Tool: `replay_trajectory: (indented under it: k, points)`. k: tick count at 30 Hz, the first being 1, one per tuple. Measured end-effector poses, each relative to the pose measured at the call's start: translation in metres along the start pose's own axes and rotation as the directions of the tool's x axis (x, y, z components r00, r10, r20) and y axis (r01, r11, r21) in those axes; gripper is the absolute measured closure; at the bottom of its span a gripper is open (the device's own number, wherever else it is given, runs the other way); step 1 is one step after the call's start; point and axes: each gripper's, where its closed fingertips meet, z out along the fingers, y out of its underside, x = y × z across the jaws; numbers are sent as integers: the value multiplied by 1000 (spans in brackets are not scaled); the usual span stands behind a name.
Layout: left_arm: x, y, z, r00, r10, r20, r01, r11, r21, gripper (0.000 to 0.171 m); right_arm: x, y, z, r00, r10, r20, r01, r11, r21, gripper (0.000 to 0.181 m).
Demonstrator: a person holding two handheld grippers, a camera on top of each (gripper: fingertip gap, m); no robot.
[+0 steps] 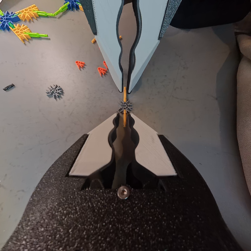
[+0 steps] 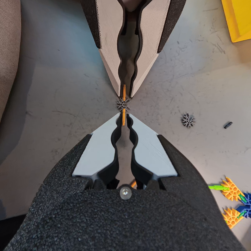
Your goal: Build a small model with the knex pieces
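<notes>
- Left claw (image 1: 124,115): nearly closed around the near rod (image 1: 124,120). A thin gap shows beside the rod, so I cannot tell whether the pads pinch it.
- Hub (image 1: 125,106): grey, just past my left tips and midway between both claws. Both rods are already seated in it, in opposite slots.
- Far rod (image 1: 124,93): runs from the hub into my right claw (image 1: 125,91). This claw is likewise almost shut, and its grip is also uncertain.
- Axis: rods and hub form one straight line from left claw to right claw, over the table (image 1: 176,81).
- Left of that line: a spare hub (image 1: 55,91), then red pieces (image 1: 80,64), then a built chain (image 1: 25,15) farthest off.
</notes>
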Motion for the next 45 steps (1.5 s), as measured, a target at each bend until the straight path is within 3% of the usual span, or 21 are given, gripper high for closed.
replay_trajectory:
  k: [14,28,41,45]
  points:
    - [2,6,-6,1000,-7,-8,7,1000,-9,165,-1,0,10,999,4,33,-2,998,-57,181]
    - [3,5,-5,999,-41,-8,41,999,19,168,-3,-3,15,993,-66,100,98,928,-361,181]
    - [0,13,-14,999,-7,38,8,1000,-17,168,-4,-3,16,1000,-12,3,13,949,-316,181]
    - [0,13,-14,999,-14,48,15,1000,-18,168,1,-4,15,998,-7,-57,-6,976,-218,180]
